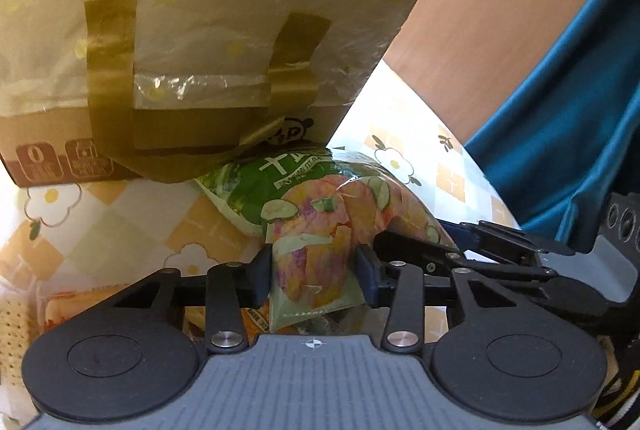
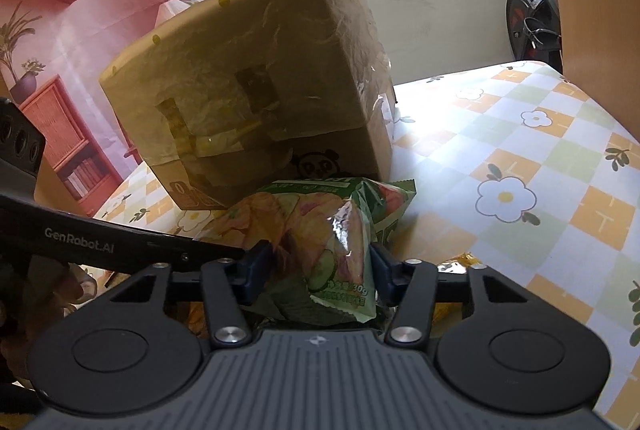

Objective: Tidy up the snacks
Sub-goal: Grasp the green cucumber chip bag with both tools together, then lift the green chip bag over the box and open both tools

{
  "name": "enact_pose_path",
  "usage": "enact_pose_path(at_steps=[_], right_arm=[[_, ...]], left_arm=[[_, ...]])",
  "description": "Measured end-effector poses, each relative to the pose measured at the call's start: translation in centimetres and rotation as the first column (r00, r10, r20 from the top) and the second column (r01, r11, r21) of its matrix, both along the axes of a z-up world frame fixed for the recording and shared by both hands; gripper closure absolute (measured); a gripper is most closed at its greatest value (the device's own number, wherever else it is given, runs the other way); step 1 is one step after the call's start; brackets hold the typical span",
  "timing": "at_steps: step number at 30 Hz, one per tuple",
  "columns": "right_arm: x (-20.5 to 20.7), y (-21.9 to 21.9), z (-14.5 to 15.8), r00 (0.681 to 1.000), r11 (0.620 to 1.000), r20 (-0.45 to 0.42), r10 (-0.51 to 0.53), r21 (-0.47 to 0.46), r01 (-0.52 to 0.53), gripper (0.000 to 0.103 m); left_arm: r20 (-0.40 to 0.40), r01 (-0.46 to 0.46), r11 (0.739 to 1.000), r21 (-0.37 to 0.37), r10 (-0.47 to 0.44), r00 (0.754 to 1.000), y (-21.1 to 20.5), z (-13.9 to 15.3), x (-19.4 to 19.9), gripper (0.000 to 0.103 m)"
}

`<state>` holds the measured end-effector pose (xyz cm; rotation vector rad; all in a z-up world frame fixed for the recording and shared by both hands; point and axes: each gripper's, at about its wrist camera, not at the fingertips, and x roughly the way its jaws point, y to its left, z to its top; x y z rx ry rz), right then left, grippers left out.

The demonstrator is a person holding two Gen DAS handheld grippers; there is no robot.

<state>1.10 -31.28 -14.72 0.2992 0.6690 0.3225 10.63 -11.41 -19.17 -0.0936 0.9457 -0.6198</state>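
Note:
A green snack bag (image 1: 316, 213) printed with cucumber slices and chips is pinched at one end by my left gripper (image 1: 314, 270). My right gripper (image 2: 320, 270) is shut on the other end of the same bag (image 2: 320, 230). The bag is held just above the flowered tablecloth (image 2: 520, 157), right in front of a taped cardboard box (image 1: 192, 41), which also shows in the right wrist view (image 2: 256, 81). The right gripper's black arm shows beside the bag in the left wrist view (image 1: 480, 250).
More snack packets (image 1: 72, 306) lie under my left gripper at lower left. The person's bare arm (image 1: 500, 29) and blue clothing (image 1: 568, 133) fill the right. An exercise bike (image 2: 528, 13) stands beyond the table's far edge.

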Motion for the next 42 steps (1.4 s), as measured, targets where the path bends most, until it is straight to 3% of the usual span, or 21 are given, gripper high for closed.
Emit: enact_pose_path(at_steps=[4,15,23,33,42], right_arm=[[-0.3,0.0,0.4,1.000,1.000,0.001,-0.007,0.017,0.007,0.060],[-2.7,0.3,3.0,0.998,0.999,0.048,-0.035,-0.001,0.036,0.060],[-4.8,0.9,5.8,0.992,0.998,0.119,-0.044,-0.033,0.048,0.060],[-6.2,2.4,10.5,0.969,0.998,0.244,-0.026,-0.054,0.040,0.060],[-5.5,4.4,14.2,0.937,0.997,0.350,0.018,-0.079,0.011,0.060]], left_arm=[[0.028,0.008,1.000,0.004,-0.008,1.000,-0.1,1.0,-0.4,0.059],[0.127,0.041,0.999,-0.010,-0.040,0.991,0.2,4.1,-3.6,0.059],[0.236,0.043,0.998,-0.052,-0.030,0.971,1.1,6.7,-6.5,0.059],[0.394,0.034,0.992,-0.121,0.017,0.919,3.2,10.9,-8.6,0.059],[0.480,0.023,0.987,-0.160,0.058,0.875,4.9,14.1,-8.2,0.059]])
